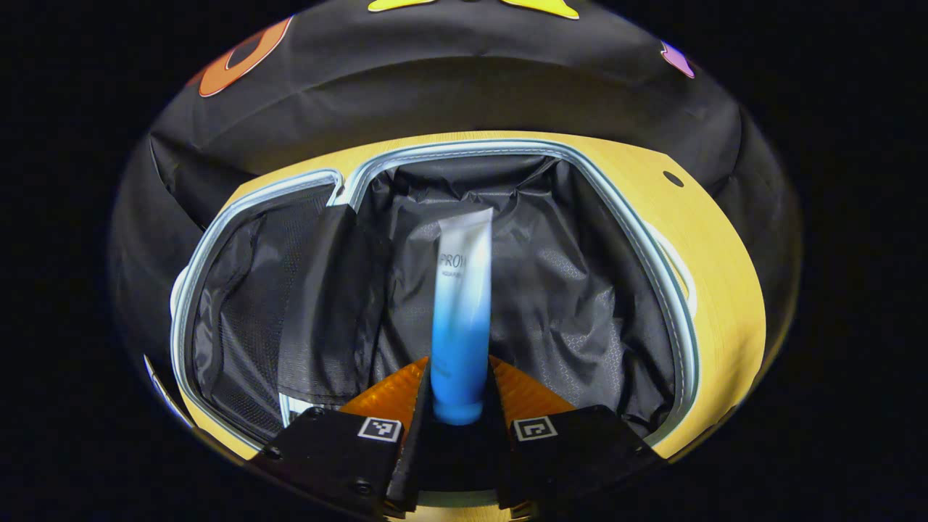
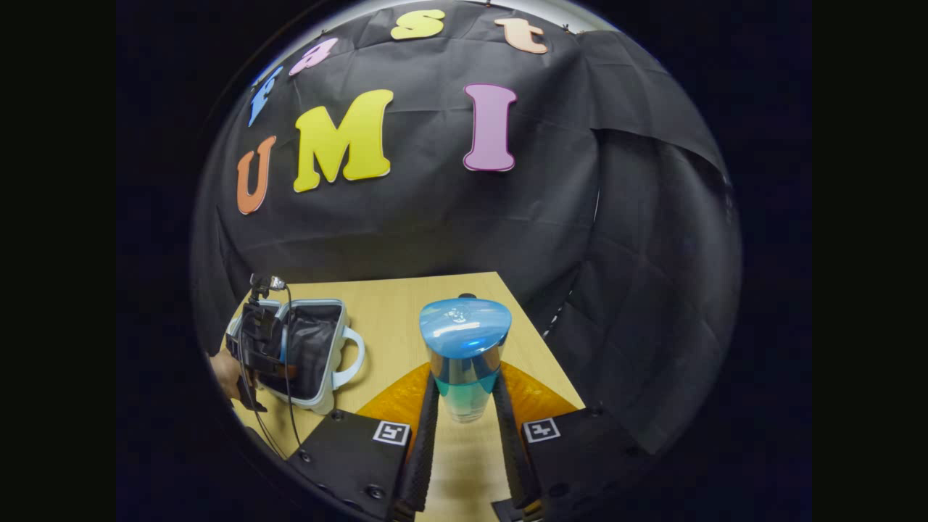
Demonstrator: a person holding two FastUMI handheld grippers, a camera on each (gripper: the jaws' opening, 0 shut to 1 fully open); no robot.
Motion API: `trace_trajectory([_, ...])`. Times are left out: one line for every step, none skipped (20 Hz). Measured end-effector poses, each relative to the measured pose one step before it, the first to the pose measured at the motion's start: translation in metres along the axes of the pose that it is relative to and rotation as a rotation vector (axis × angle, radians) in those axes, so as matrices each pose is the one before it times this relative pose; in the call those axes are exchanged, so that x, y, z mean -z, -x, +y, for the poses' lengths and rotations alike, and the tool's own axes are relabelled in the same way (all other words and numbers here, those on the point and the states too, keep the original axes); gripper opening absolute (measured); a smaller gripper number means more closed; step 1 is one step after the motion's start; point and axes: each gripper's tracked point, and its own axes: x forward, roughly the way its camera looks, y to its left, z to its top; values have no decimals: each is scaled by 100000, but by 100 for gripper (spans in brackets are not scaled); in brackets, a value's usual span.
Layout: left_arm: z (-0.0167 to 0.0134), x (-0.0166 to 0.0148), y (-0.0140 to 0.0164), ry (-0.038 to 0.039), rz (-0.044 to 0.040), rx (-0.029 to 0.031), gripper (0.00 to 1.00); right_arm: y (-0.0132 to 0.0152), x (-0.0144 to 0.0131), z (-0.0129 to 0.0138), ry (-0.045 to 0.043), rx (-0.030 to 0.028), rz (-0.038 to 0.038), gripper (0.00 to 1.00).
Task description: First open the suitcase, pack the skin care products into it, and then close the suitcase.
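Note:
In the left gripper view my left gripper (image 1: 458, 395) is shut on a blue-and-white tube (image 1: 462, 304), held over the open suitcase (image 1: 652, 254), whose black-lined inside lies below it. In the right gripper view my right gripper (image 2: 464, 406) is shut on a clear bottle with a blue cap (image 2: 464, 348), above the wooden table (image 2: 406, 304). That view also has the small pale open suitcase (image 2: 319, 348) at the left, with the other gripper (image 2: 257, 341) and a hand (image 2: 226, 373) over it.
The suitcase has a pale handle (image 2: 351, 355) on its right side and a mesh-lined lid (image 1: 239, 319) lying open to the left. Black cloth walls close in behind and to the right of the table. The table's right edge (image 2: 540, 341) runs just beside the bottle.

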Motion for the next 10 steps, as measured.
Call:
trace_trajectory([59, -209, 334, 461, -808, 279, 42, -45, 3, 313, 538, -150, 335, 40])
trace_trajectory([90, -194, -651, -1698, -489, -606, 42, -5, -105, 469, 964, -360, -15, 40])
trace_trajectory([80, 56, 80, -362, 589, -40, 42, -150, -82, 416, 646, -532, 35, 40])
trace_trajectory([-85, -106, 57, 1009, -773, 122, 42, -95, -164, 447, 245, -940, 37, 40])
trace_trajectory([58, 85, -25, 26, -32, 403, 42, -167, 31, 526, 558, -711, 345, 40])
trace_trajectory([14, -52, -17, 569, -479, 303, 42, -165, -36, 524, 863, -625, 259, 40])
trace_trajectory([-34, 33, -47, 196, 1, 295, 42, -197, -37, 461, 484, -1120, 106, 40])
trace_trajectory([28, 5, 43, -141, 65, 72, 42, -109, -43, 607, 318, -1098, 321, 40])
trace_trajectory([-15, 29, -46, -44, 105, -124, 42, -131, 188, 392, 823, -966, 331, 40])
trace_trajectory([25, -53, 41, -103, 65, -403, 42, -9, 15, 599, 1043, -1206, 193, 40])
